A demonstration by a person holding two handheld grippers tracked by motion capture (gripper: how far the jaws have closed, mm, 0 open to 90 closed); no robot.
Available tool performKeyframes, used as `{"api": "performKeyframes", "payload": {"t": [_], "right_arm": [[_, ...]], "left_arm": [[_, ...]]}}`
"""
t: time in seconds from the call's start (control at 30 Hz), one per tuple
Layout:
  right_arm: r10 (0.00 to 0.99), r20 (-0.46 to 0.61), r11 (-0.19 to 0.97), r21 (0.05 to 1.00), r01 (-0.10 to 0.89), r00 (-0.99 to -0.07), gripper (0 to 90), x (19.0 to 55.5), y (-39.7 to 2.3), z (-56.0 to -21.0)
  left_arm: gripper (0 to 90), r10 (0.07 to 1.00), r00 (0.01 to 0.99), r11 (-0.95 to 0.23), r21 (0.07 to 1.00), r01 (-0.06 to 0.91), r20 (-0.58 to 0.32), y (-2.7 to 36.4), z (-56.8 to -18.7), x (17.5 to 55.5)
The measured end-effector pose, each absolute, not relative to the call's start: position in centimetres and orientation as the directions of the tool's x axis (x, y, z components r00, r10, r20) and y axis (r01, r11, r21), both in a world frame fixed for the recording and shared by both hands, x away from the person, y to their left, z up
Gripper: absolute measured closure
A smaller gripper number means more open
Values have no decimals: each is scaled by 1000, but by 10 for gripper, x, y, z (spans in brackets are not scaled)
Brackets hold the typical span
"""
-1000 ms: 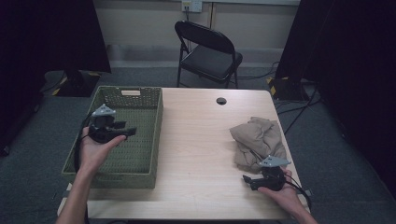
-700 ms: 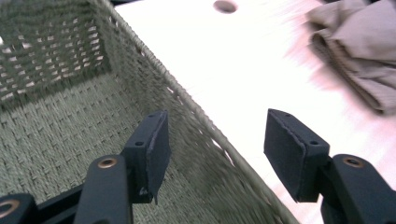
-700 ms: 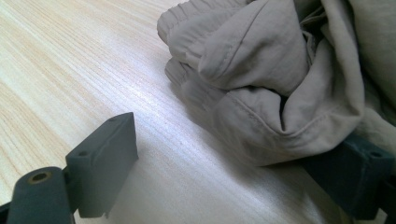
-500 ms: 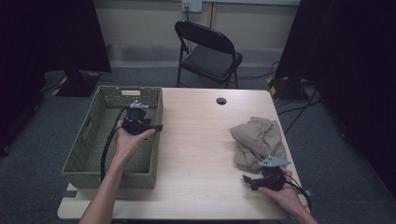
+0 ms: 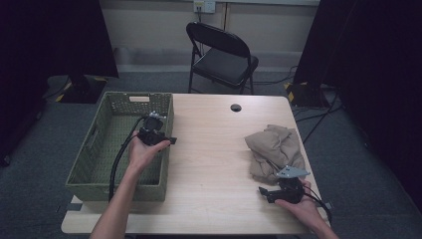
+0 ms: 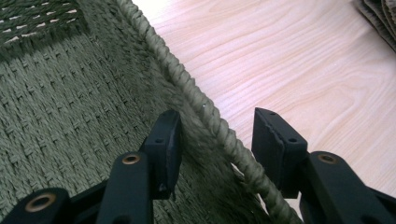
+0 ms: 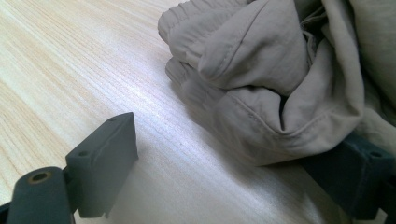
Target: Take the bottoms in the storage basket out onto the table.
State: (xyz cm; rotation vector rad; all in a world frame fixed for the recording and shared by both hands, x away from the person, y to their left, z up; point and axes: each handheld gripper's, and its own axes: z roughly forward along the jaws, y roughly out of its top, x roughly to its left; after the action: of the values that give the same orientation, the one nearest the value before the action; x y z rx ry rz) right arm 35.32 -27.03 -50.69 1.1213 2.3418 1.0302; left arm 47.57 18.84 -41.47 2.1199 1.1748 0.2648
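Note:
A green woven basket stands on the left of the wooden table. My left gripper is at its right wall. In the left gripper view the jaws straddle the rope rim, one inside the basket and one over the table. They have just been closing, and gaps still show on both sides of the rim. A crumpled beige cloth lies at the right. My right gripper rests near the front edge, open, with the cloth's hem reaching toward its right jaw.
A black folding chair stands behind the table. A round cable hole sits near the table's far edge. Dark curtains hang at both sides. Bare wood lies between the basket and the cloth.
My left hand has moved right and down, from over the basket's inside to its right wall. The right hand has kept still.

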Motion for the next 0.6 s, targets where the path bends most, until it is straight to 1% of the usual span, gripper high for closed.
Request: {"api": "performKeyframes", "payload": {"t": [0.07, 0.23, 0.33, 0.4, 0.6], "right_arm": [[779, 1, 424, 737, 527, -627, 122, 353, -270, -507], [779, 1, 424, 737, 527, -628, 122, 353, -270, -507], [778, 1, 424, 737, 527, -628, 122, 353, -270, -507], [778, 1, 424, 737, 527, -628, 122, 353, -270, -507], [778, 1, 424, 737, 527, -628, 122, 353, -270, -507]], "left_arm": [[528, 807, 564, -329, 659, 676, -175, 191, -415, 476], [538, 813, 548, -293, 674, 678, -198, 194, -416, 473], [547, 822, 538, -291, 673, 680, -189, 197, -416, 472], [557, 831, 523, -276, 675, 684, -190, 202, -416, 471], [570, 839, 481, -192, 687, 701, -256, 228, -417, 468]]}}
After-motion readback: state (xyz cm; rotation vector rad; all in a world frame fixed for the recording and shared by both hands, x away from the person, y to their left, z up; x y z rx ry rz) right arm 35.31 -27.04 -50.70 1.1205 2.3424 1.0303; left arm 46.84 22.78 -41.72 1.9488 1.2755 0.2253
